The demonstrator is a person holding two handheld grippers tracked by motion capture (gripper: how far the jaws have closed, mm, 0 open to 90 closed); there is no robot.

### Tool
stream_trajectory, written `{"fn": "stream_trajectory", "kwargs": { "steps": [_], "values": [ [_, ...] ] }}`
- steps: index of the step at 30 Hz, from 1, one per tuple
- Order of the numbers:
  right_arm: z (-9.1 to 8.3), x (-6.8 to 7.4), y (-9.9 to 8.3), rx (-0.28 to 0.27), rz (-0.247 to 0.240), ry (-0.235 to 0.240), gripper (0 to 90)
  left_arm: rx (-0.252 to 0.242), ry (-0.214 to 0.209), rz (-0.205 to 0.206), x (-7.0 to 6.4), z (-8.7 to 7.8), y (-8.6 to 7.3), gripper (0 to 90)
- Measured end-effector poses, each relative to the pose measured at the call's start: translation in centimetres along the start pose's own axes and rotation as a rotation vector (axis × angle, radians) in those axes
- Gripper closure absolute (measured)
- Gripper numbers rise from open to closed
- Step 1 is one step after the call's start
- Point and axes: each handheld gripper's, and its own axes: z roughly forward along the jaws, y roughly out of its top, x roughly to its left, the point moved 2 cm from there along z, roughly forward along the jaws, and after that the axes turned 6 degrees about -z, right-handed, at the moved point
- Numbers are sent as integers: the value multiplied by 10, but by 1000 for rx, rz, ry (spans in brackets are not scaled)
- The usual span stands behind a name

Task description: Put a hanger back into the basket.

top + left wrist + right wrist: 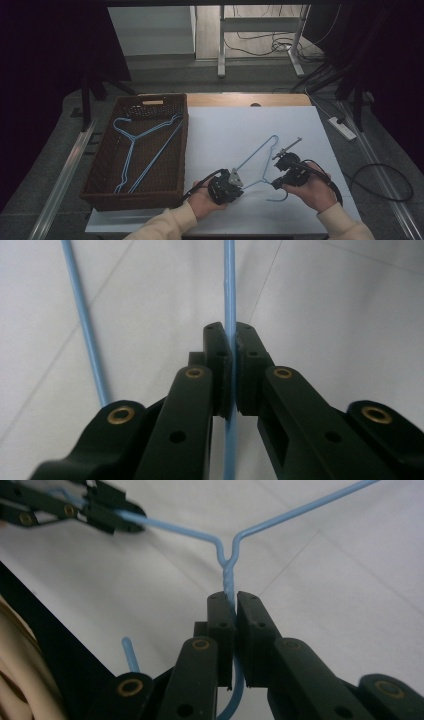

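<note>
My right gripper [229, 605] is clamped on the twisted neck of the blue hanger [255, 157], just above its hook, and my left gripper [231, 347] pinches one arm of the same wire. The hanger sits over the white table [225, 135], near its front edge, with the brown basket [102, 175] holding more hangers to my left. If my hands pull apart, I reckon the thin wire bends or slips. The hook's curve runs out of view.

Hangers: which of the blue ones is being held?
The blue hanger on the white sheet, clamped by the left gripper on one arm and the right gripper at its twisted neck. The others lie in the basket.
</note>
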Motion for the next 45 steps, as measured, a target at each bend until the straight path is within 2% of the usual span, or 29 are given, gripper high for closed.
{"fn": "stream_trajectory", "kwargs": {
  "steps": [4, 5, 6, 9, 11, 13, 14, 15, 17, 20, 24, 26, 32, 35, 38, 42, 44, 45],
  "values": [
    [-13, -9, -2, -139, -5, 28, 708, -36, -5, 1, 3, -11, 2, 869],
    [-16, -11, -2, -191, -12, 31, 661, -46, -7, -5, 3, -14, 3, 869],
    [-21, -14, -3, -240, -20, 25, 650, -50, -7, 4, 4, -16, 2, 869],
    [-34, -25, -7, -353, -60, -52, 551, -72, -6, 15, 3, -23, 2, 870],
    [-40, -33, -11, -412, -90, -77, 514, -82, -11, 25, 1, -27, 1, 870],
    [-42, -41, -16, -418, -116, -93, 493, -96, -14, 31, 0, -33, 1, 870],
    [-42, -44, -18, -428, -171, -117, 452, -105, -18, 32, 0, -35, 2, 870],
    [-40, -46, -20, -424, -204, -126, 467, -117, -24, 34, -1, -37, 2, 871],
    [-35, -49, -26, -417, -254, -129, 460, -121, -35, 52, -2, -40, 3, 871],
    [-29, -49, -30, -420, -333, -138, 445, -144, -57, 54, -3, -46, 3, 871],
    [-18, -47, -31, -421, -442, -113, 448, -171, -76, 39, 0, -53, 3, 872],
    [-13, -45, -29, -408, -470, -98, 447, -179, -82, 40, 1, -55, 2, 872],
    [-7, -38, -16, -428, -523, -89, 446, -187, -109, 49, 1, -58, 2, 872],
    [-5, -35, -10, -435, -544, -62, 473, -194, -125, 51, 1, -59, 3, 872],
    [-1, -31, -7, -427, -560, -35, 556, -196, -140, 48, 1, -60, 3, 872],
    [0, -31, -5, -426, -554, -4, 666, -201, -141, 35, 2, -62, 3, 871],
    [-1, -31, -6, -413, -556, 12, 722, -201, -120, 24, 4, -62, 4, 870],
    [-1, -31, -7, -408, -552, 22, 747, -204, -94, 18, 5, -62, 4, 870]
  ]
}}
